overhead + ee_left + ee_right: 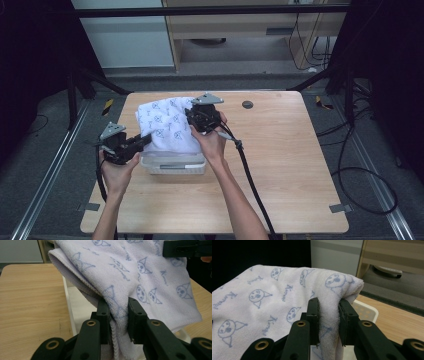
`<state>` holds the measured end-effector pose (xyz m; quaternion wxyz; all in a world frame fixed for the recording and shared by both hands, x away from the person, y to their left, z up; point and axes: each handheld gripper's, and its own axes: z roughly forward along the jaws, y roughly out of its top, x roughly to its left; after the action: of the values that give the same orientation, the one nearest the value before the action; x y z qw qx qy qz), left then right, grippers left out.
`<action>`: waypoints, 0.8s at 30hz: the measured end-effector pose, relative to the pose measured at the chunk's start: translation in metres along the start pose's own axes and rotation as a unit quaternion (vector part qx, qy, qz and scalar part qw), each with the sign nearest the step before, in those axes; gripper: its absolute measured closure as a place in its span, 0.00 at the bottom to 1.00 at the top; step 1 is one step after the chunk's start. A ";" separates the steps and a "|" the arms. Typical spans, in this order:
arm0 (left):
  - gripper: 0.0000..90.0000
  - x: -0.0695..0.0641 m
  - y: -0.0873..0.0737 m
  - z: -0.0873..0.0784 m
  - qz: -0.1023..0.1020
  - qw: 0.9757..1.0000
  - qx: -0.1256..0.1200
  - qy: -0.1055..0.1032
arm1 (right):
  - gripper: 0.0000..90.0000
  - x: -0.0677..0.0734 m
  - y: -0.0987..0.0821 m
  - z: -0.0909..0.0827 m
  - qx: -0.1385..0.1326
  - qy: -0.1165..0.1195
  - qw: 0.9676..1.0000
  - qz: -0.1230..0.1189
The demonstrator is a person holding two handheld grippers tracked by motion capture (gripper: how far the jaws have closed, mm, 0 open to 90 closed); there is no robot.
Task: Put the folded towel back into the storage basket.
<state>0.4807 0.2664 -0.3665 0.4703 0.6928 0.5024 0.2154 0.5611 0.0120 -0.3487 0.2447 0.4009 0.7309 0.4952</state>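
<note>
Stretching across the pale wooden counter [280, 165], a white towel [167, 125] printed with small blue cartoon faces hangs bunched between two hand-held tools, held up over a shallow white basket [174, 164] that sits near the counter's front-left part. The towel's lower edge drapes down to the basket's rim. The right tongs [192, 114], gripped in the person's right hand [212, 142], are clamped on a folded corner of the towel at its far right side; seen along that tool, both black pads press into thick terry cloth. The left tongs [145, 141], held in the left hand [117, 172], are likewise pinched tight on a gathered fold at the towel's near left edge, cloth squeezed between the pads [103, 312].
</note>
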 end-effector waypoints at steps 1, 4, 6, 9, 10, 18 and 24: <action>0.82 0.001 0.000 0.002 -0.001 1.000 0.001 0.001 | 0.82 0.000 0.000 0.000 0.000 0.000 1.000 0.000; 0.82 0.005 -0.003 0.009 -0.002 1.000 0.008 0.004 | 0.82 -0.001 -0.003 0.006 0.004 -0.002 1.000 0.002; 0.82 0.006 -0.004 0.013 -0.002 1.000 0.013 0.007 | 0.82 -0.002 -0.006 0.010 0.009 -0.004 1.000 0.006; 0.82 0.008 -0.007 0.018 0.000 1.000 0.020 0.010 | 0.82 -0.004 -0.012 0.018 0.018 -0.006 1.000 0.009; 0.82 0.009 -0.008 0.020 0.000 1.000 0.022 0.011 | 0.82 -0.004 -0.012 0.018 0.018 -0.006 1.000 0.009; 0.82 0.013 -0.017 0.034 -0.003 0.999 0.037 0.022 | 0.81 -0.005 -0.022 0.033 0.041 -0.011 0.999 0.010; 0.82 0.015 -0.021 0.040 0.001 0.998 0.049 0.025 | 0.81 -0.007 -0.029 0.038 0.053 -0.013 0.998 0.007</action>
<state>0.5071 0.2638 -0.4061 0.4231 0.7097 0.5235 0.2081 0.5835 0.0213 -0.3905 0.2287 0.4249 0.7498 0.4527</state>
